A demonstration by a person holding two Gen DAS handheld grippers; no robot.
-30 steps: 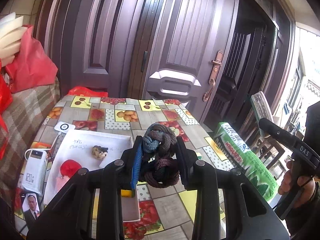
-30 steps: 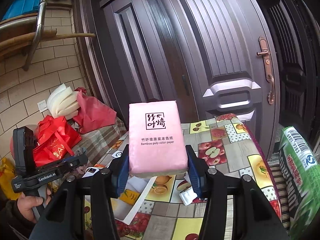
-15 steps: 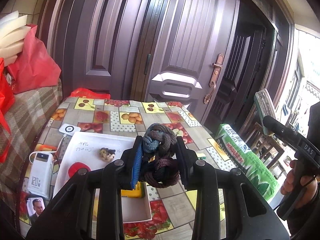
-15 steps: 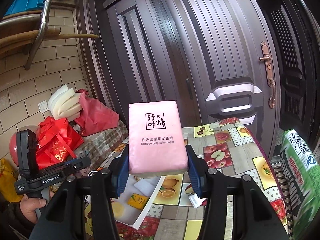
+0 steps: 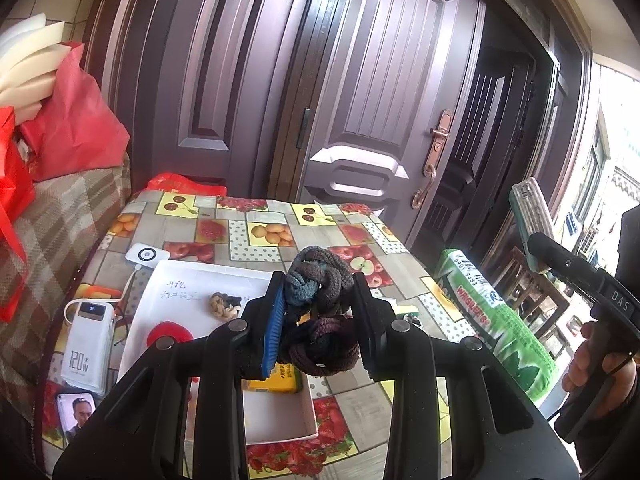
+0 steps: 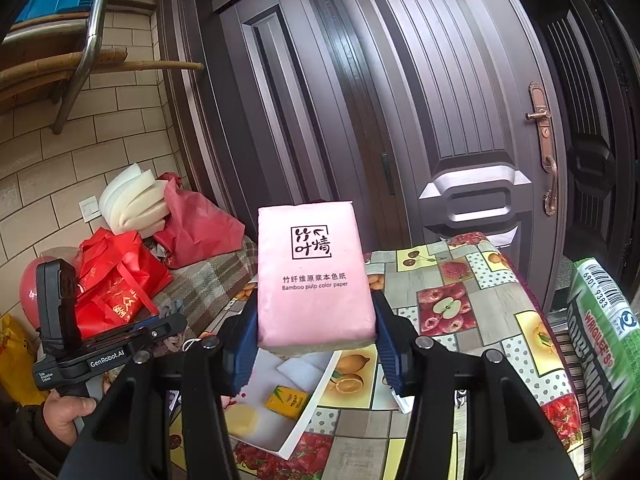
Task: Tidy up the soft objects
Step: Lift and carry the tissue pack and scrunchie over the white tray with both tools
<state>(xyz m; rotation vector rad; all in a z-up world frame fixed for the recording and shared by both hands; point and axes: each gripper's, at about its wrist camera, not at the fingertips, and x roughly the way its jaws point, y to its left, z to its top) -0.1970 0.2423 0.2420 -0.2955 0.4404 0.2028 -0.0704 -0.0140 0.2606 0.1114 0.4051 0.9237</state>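
My left gripper (image 5: 318,312) is shut on a bundle of knotted hair ties (image 5: 318,308), grey-blue on top and dark brown below, held above the white tray (image 5: 188,280). The tray holds a beige braided tie (image 5: 220,305), a red soft item (image 5: 170,333) and a yellow packet (image 5: 276,380). My right gripper (image 6: 316,340) is shut on a pink tissue pack (image 6: 314,276) with black print, held upright above the table. In the right wrist view the tray (image 6: 304,412) shows the yellow packet (image 6: 288,400) and a pale yellow round piece (image 6: 240,418).
A fruit-pattern tablecloth (image 5: 260,236) covers the table before dark doors (image 5: 372,92). A white power bank (image 5: 86,348), a phone (image 5: 76,416) and a white charger (image 5: 146,255) lie left of the tray. A green bag (image 5: 496,320) stands right. Red bags (image 6: 116,284) and white foam (image 6: 132,204) sit on a plaid seat.
Both grippers have drawn back from the door a little with their loads, so more of the table and tray shows. Neither grip has changed.
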